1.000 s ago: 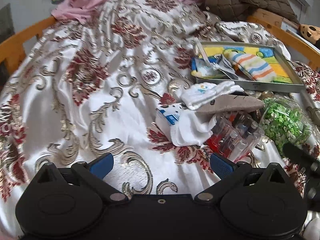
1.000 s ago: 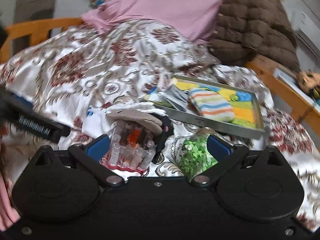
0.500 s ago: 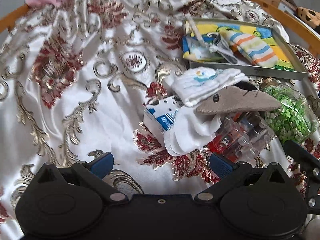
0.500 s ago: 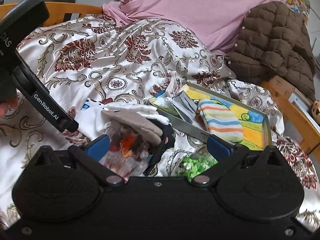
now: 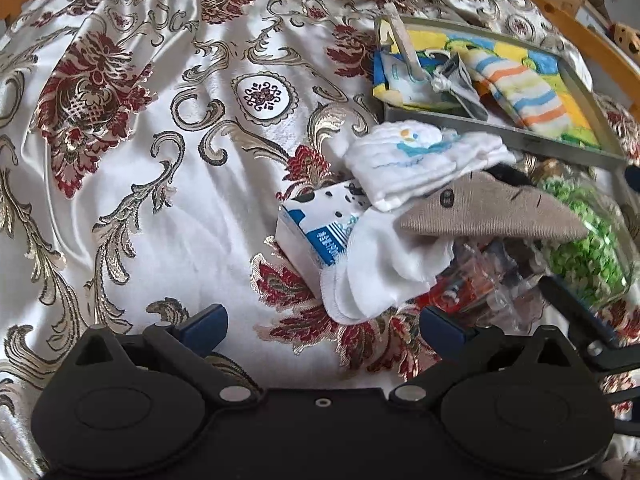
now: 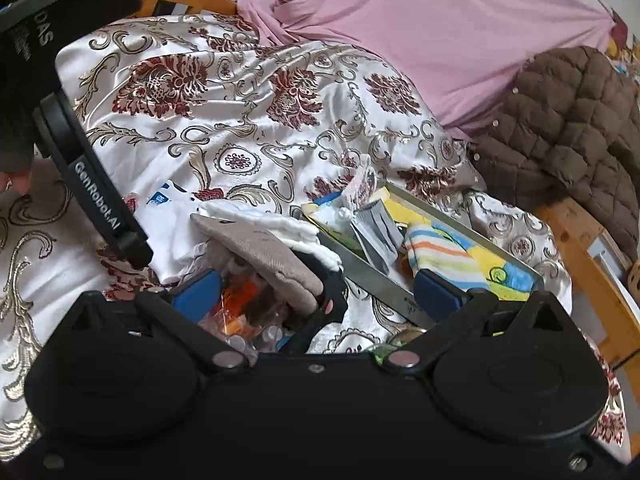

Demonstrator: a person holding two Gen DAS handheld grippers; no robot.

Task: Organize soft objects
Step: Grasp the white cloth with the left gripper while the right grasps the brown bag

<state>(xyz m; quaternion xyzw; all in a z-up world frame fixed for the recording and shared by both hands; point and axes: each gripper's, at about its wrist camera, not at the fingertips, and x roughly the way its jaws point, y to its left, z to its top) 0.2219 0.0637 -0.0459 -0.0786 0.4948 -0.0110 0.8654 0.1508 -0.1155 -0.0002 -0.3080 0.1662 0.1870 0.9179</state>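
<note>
A pile of soft things lies on the patterned bedspread: a white sock with a blue print (image 5: 420, 158), a brown sock (image 5: 492, 210) and a plain white sock (image 5: 384, 276). The brown sock also shows in the right wrist view (image 6: 264, 252). A metal tray (image 5: 500, 130) behind them holds a striped sock (image 5: 520, 88) and a grey cloth (image 6: 376, 228). My left gripper (image 5: 322, 326) is open, just short of the plain white sock. My right gripper (image 6: 318, 292) is open, low over the brown sock and the pile.
A blue and white carton (image 5: 316, 224) lies under the socks. A clear pack of tubes (image 5: 492, 280) and a jar of green beads (image 5: 584, 248) lie beside them. A pink cloth (image 6: 440, 32) and a brown quilted jacket (image 6: 568, 128) lie at the bed's far end. Wooden rails (image 6: 592, 264) edge the bed.
Both grippers have moved forward toward the pile, which now looks larger and closer. The left gripper's body has come into the right wrist view at the left. Both stay open.
</note>
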